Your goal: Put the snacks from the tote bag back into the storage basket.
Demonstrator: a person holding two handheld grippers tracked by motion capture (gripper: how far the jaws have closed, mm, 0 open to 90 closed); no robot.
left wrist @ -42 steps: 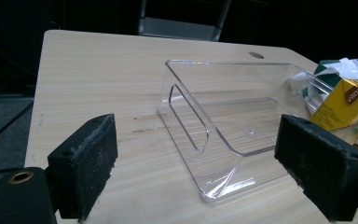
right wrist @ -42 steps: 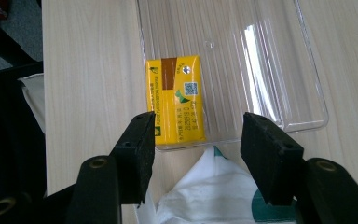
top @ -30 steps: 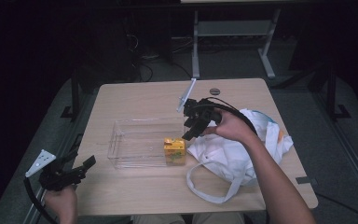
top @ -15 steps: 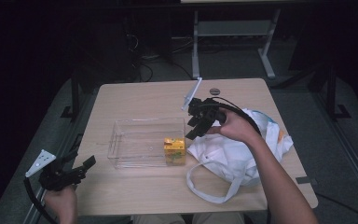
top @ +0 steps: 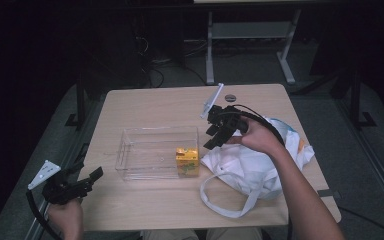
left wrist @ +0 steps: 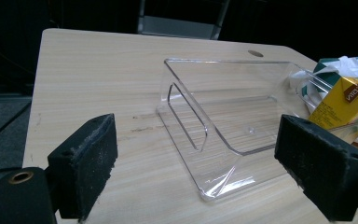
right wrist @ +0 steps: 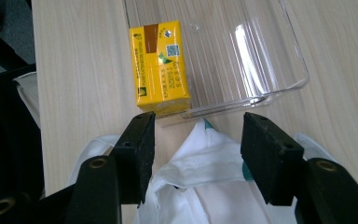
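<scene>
**Camera set-up, three views**

The high view is taken from above the person's side, facing forward and down; the whole light wooden table (top: 145, 107) is seen from afar. The left gripper view is taken low at the table's near left corner, aimed across the clear plastic rectangular bin (left wrist: 223, 116) from close by. The right gripper view is aimed steeply down, very near. The bin and the yellow drink carton (right wrist: 161, 67) are shared by all three views; the white cloth bag (right wrist: 205, 186) too.

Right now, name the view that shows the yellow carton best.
The right gripper view: the carton lies close, its printed face sharp. The high view shows it small in the clear bin; the left gripper view shows it partly behind a pad.
</scene>
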